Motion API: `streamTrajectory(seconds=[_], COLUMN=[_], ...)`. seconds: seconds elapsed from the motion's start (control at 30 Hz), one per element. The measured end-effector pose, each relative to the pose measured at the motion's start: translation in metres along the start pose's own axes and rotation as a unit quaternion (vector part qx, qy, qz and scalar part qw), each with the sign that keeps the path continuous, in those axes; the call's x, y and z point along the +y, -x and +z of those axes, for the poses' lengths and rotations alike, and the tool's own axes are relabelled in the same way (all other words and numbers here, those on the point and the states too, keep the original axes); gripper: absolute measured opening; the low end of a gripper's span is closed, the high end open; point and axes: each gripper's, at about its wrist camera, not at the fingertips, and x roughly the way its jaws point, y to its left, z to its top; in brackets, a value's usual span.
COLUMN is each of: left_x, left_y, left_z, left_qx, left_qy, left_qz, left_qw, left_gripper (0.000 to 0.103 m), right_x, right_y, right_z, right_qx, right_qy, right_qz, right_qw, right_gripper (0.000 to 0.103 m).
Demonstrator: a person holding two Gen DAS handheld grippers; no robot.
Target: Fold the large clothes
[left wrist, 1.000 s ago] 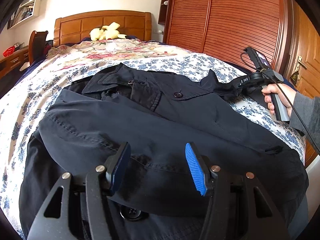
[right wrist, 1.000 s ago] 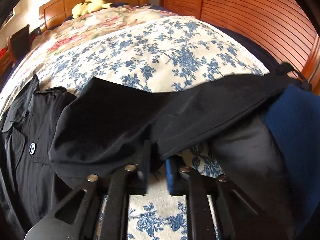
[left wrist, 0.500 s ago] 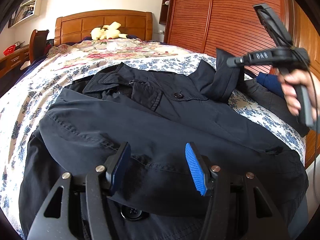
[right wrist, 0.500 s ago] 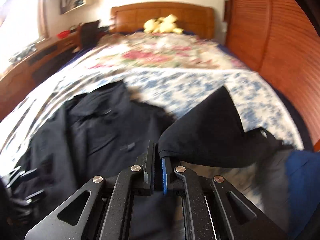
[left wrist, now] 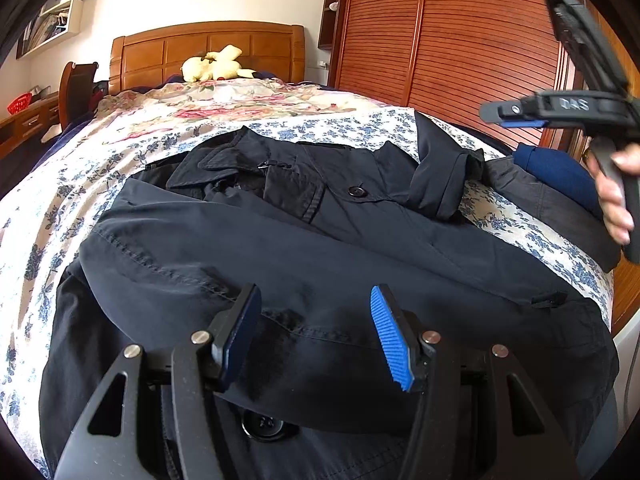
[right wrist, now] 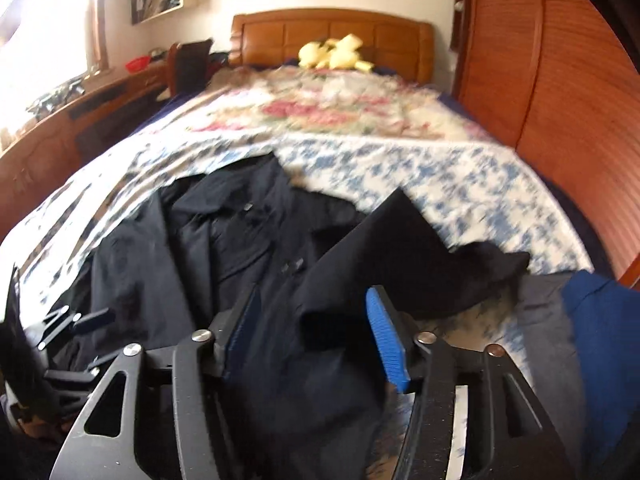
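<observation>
One sleeve [left wrist: 438, 176] released since before; right gripper [right wrist: 316, 336] jaws opening, apparently empty.

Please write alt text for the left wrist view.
A dark jacket lies spread on a floral bed, its sleeve folded inward. The left tongs hover open above it; the right tongs are raised at right.

Yellow plush toy [left wrist: 214, 65] by wooden headboard [left wrist: 208, 46], louvred wardrobe doors [left wrist: 452, 32], red basket [left wrist: 21, 102]

pale raised letters "DAS" — on the right claw [left wrist: 520, 118] body
</observation>
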Motion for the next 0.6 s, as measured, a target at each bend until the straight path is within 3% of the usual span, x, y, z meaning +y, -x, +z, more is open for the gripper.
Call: streamTrajectory(seconds=[0.27, 0.6], left_x=[0.000, -0.001], left_y=[0.001, 0.000], left_z=[0.000, 0.000], left_qx=[-0.001, 0.000], left_qy=[0.000, -0.003], left_qz=[0.001, -0.001], left_qw=[1.0000, 1.0000], left_gripper=[0.056, 0.056], right_x=[-0.077, -0.130], right_y=[-0.041, -0.083], right_z=[0.017, -0.016], right_qx=[0.012, 0.061], right_qy=[-0.092, -0.159], right_qz=[-0.066, -0.087], right_qw=[0.994, 0.982], right_gripper=[0.060, 0.060])
